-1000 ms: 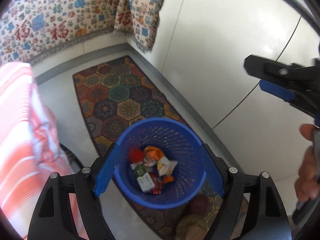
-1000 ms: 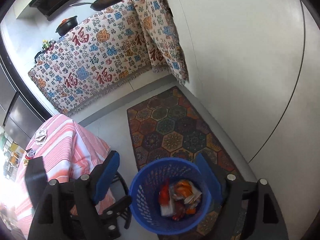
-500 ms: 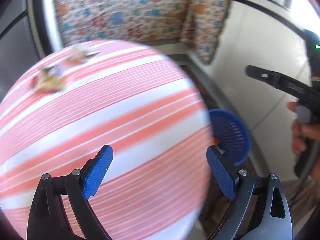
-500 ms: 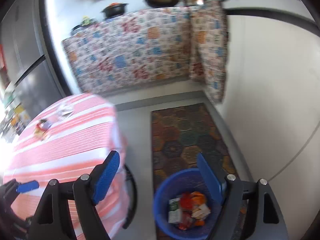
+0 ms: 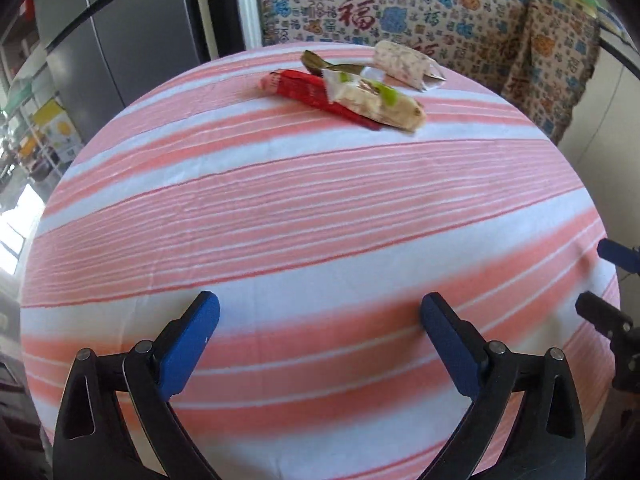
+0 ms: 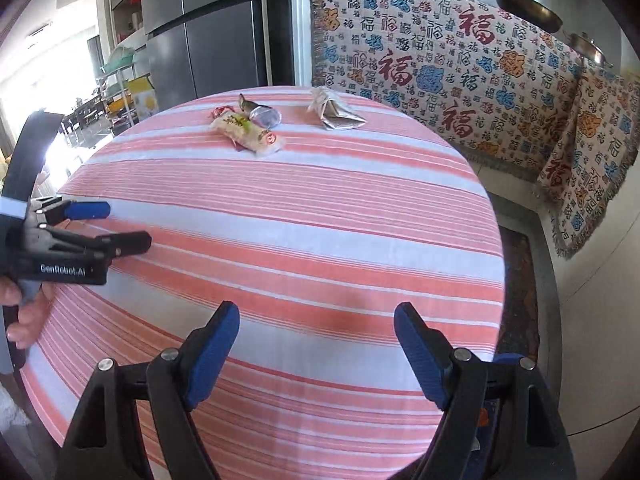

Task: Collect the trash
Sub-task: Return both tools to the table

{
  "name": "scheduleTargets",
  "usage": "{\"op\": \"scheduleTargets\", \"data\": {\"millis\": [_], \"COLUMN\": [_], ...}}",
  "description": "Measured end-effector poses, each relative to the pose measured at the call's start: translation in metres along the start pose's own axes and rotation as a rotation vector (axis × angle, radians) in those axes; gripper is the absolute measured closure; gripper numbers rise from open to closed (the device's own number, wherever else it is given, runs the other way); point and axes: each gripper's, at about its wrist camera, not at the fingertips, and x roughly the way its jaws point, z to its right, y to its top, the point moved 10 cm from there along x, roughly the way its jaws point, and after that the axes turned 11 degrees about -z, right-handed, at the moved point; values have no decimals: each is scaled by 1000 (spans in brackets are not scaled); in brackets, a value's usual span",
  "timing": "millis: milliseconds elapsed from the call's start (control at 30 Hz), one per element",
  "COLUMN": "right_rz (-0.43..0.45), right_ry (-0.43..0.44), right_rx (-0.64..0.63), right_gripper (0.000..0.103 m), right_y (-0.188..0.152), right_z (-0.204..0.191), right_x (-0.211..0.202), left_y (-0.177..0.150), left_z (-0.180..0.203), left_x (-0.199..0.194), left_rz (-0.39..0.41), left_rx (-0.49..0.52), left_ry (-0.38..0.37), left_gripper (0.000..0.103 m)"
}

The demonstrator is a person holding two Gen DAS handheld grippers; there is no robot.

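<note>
Blue bin (image 6: 506, 360) — mostly hidden behind the table edge (image 6: 496, 280) — contents unreadable.

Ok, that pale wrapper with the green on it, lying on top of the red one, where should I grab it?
Grip the pale wrapper across its narrow width at the near free end, coming from above. It lies flat and long, overlapping the red wrapper, so pinching there should lift it alone.

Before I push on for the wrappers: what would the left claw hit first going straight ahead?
Probably the striped tablecloth: the left claw stands open and empty, aimed down at bare cloth. The wrappers lie farther across, though depth is unclear.
</note>
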Motion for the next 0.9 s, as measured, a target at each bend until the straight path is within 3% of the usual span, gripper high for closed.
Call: {"op": "scheduleTargets", "data": {"millis": [167, 900], "right_rz": [-40, -46], "right_ry": [15, 29], "right_rx": [-9, -40], "right_gripper": [21, 10], "right_y": [0, 24], "right_z": [-15, -18], "right_x": [16, 28], "left_y": [10, 14], "left_z": [-21, -20], "left_x": [8, 11], "left_rz": [17, 26], "left_rx": [-27, -30], "left_ry": [-2, 3], "left_gripper": [0, 0]}}
